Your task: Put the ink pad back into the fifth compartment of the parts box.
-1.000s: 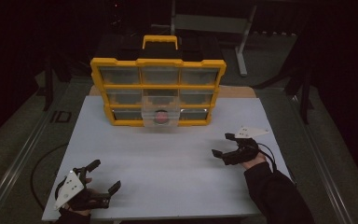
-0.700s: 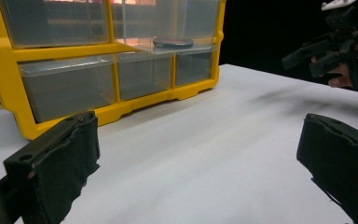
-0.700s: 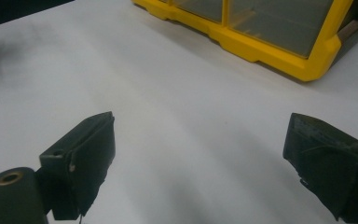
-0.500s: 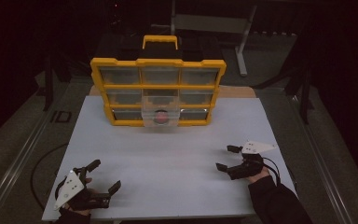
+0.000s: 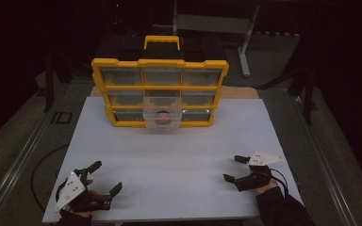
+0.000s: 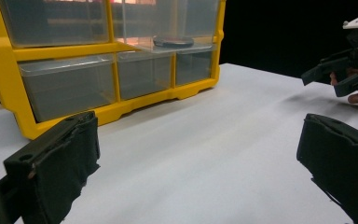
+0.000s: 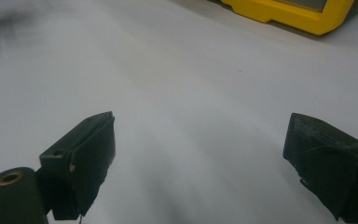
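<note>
Yellow drawer organiser, one drawer out; both grippers idle at the near edge.

Item: yellow nine-drawer organiser (image 5: 160, 92) with black carry handle, standing upright at the far edge of the white table (image 5: 179, 155). Middle bottom-row clear drawer (image 5: 162, 112) pulled partly out, holding a round red object (image 5: 162, 118); in the left gripper view it reads as a dark flat disc. Left gripper (image 5: 107, 179) near the table's near-left corner, jaws spread wide, nothing between them. Right gripper (image 5: 231, 168) near the near-right corner, jaws likewise apart and empty. Both well apart from the organiser. Step judged: a pause between actions. Next move likely calls for a long forward reach to the open drawer, either to push it shut or lift out the disc.
</note>
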